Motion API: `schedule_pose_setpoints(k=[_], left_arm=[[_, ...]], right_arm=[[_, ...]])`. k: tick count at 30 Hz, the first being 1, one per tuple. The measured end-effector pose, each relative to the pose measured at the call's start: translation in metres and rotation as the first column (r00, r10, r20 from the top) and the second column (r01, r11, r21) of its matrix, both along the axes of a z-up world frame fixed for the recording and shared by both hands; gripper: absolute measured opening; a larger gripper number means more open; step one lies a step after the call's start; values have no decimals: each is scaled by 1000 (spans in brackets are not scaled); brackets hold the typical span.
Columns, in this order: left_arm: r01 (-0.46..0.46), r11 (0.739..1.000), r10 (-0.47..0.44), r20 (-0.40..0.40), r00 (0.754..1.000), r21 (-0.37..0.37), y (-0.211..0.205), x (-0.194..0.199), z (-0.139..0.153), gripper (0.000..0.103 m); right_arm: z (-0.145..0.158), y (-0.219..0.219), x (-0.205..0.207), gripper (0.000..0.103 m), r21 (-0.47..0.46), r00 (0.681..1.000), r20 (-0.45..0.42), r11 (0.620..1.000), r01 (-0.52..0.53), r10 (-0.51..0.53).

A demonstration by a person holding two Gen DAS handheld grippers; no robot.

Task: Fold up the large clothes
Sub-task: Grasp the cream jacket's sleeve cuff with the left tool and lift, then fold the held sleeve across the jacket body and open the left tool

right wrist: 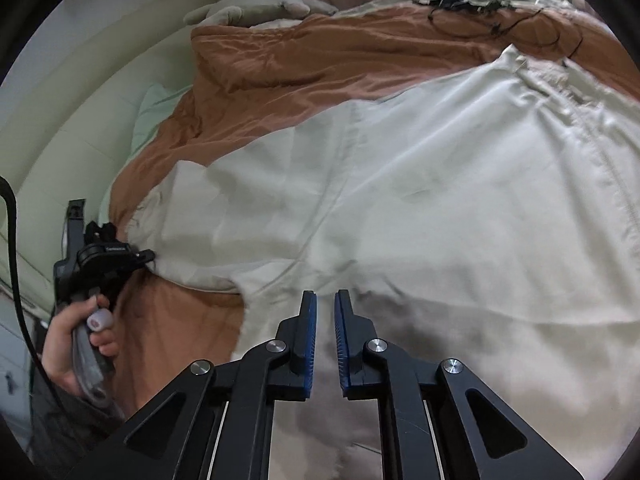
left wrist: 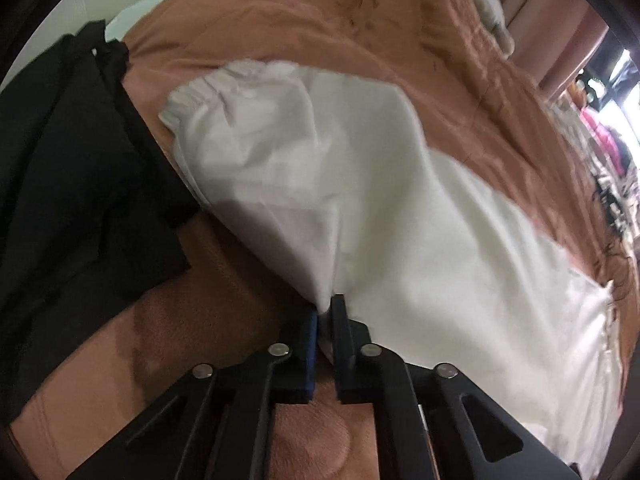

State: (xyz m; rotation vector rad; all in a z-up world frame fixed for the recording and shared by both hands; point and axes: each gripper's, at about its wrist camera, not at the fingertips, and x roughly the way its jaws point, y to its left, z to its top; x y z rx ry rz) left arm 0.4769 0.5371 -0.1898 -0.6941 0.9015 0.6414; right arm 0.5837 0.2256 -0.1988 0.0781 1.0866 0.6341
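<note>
A large white jacket lies spread on a brown blanket; its elastic cuff points to the far left. My left gripper is shut on a fold of the jacket's sleeve and lifts it into a peak. In the right wrist view the jacket fills the middle, and the left gripper shows at its left edge, held by a hand. My right gripper hovers just above the jacket's near edge, jaws slightly apart and empty.
A black garment lies on the blanket to the left. A grey pillow and a pale green sheet sit at the bed's far side. Black cables lie on the blanket beyond the jacket.
</note>
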Motion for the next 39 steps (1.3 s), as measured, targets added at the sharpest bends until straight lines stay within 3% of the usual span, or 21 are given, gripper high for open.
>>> schedule_pose_setpoints(k=[8, 14, 18, 20, 25, 32, 39], left_arm=[[102, 991, -118, 202, 972, 87, -27, -14, 77, 3], [177, 969, -220, 278, 935, 173, -52, -9, 127, 3], [240, 953, -289, 306, 907, 187, -69, -4, 150, 3], [272, 942, -324, 317, 892, 197, -82, -2, 161, 3], [347, 909, -410, 343, 846, 230, -127, 6, 184, 3], [445, 857, -514, 357, 780, 261, -192, 17, 209, 3], [546, 792, -611, 338, 716, 274, -261, 35, 212, 3]], right_arm=[[-19, 37, 10, 8, 69, 995, -86, 997, -34, 40], [-53, 61, 16, 8, 101, 979, -188, 993, -65, 83], [-61, 63, 21, 8, 130, 966, -238, 989, -69, 99], [-52, 54, 20, 8, 155, 962, -244, 984, -85, 122], [-11, 9, 8, 8, 136, 984, -151, 988, -74, 94], [22, -67, -1, 8, 130, 996, -92, 991, 17, -5], [46, -147, -13, 8, 141, 994, -42, 984, 108, -103]])
